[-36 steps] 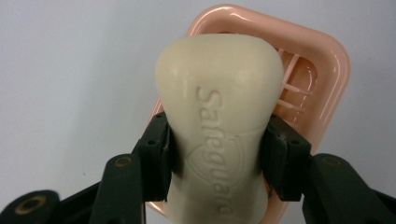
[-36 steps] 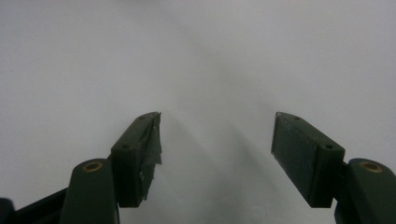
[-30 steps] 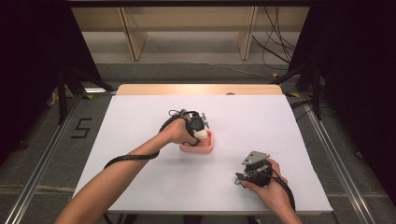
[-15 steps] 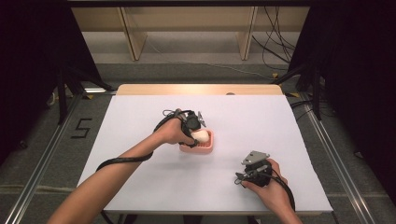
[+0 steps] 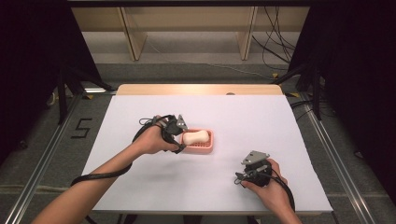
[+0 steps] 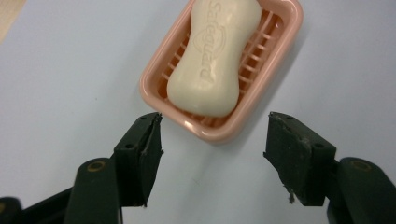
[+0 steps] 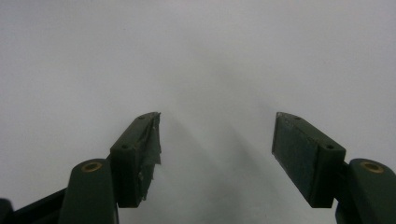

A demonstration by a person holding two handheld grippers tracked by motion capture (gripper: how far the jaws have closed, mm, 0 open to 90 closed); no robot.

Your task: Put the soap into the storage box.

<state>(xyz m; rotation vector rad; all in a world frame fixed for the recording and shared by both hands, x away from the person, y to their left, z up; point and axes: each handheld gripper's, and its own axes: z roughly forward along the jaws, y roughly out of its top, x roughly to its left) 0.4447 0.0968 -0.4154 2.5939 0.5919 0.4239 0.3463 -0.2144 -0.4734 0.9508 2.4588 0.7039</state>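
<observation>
Both grippers are gaping: left gripper [image 6: 212, 135] is hovering, soap [image 6: 215, 56] in its pink dish [image 6: 280, 46] just beyond the fingertips; right gripper [image 7: 215, 140] is facing bare table [image 7: 210, 56].

Wooden shelving [image 5: 187, 28] behind white table [image 5: 280, 121]

Soap [image 6: 214, 60] in dish [image 6: 280, 56], mid-table [image 5: 280, 116]

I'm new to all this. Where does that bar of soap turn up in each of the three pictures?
High view: the soap lies in the pink dish at mid-table, just right of the left gripper.
Left gripper view: the soap is at top centre, just beyond the open jaws.
Right gripper view: no soap here, just open jaws over bare table.
Shared landmark: the white table.
</observation>
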